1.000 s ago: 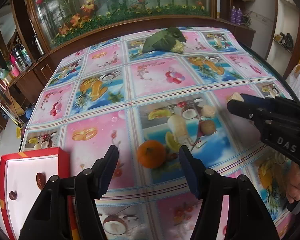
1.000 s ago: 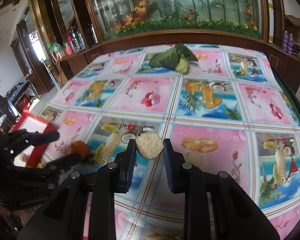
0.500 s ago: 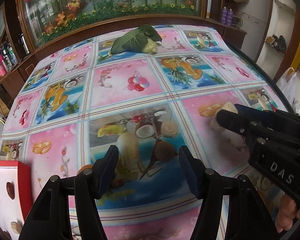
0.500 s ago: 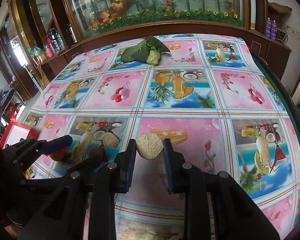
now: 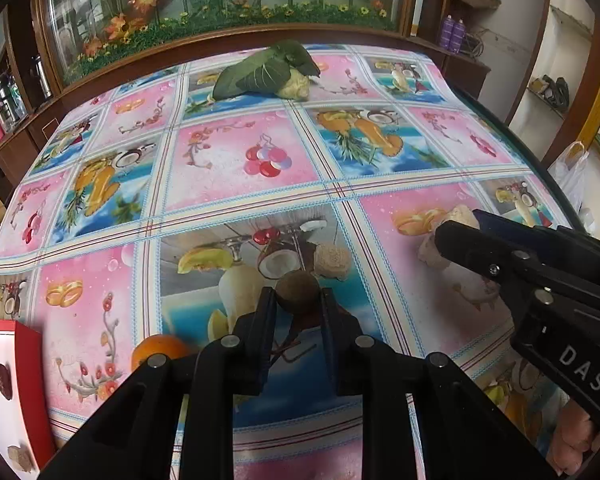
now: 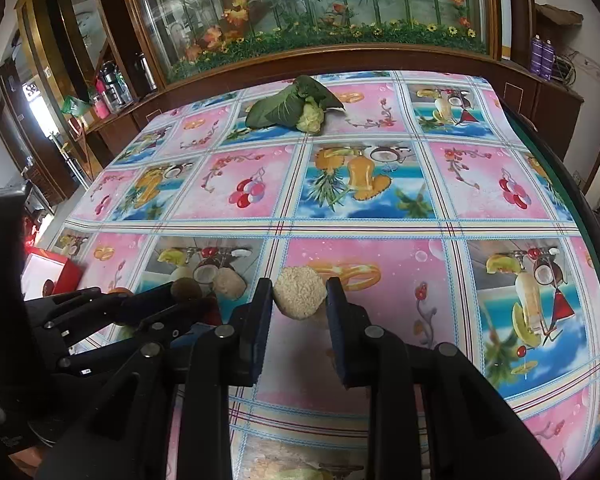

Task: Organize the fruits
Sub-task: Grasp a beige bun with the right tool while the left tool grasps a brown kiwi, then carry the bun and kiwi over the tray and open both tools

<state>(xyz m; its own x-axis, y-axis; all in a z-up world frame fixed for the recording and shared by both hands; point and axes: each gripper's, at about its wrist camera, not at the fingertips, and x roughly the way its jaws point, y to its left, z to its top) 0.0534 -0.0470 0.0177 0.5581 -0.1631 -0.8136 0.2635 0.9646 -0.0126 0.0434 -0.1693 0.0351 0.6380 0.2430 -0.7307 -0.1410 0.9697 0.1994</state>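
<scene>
Two hand-held grippers work over a tabletop covered in a pink and blue fruit-print cloth. The left hand-held gripper is clamped on a small brown round fruit, its fingers pressed against either side, with the fruit low over a blue panel of the cloth. The right hand-held gripper grips a pale, rough-skinned round fruit between its fingers, above a pink panel near the middle of the tabletop. A second pale rough fruit lies on the cloth just beyond the brown one, apart from both grippers. An orange sits on the cloth to the left of the left gripper, partly hidden behind its frame. At the near left edge stands a red box with a white inside, where a dark reddish piece and a tan piece lie. At the far end of the tabletop rests a leafy green cabbage, well apart from everything else. Behind it runs a wooden cabinet topped by a glass case of artificial flowers.
</scene>
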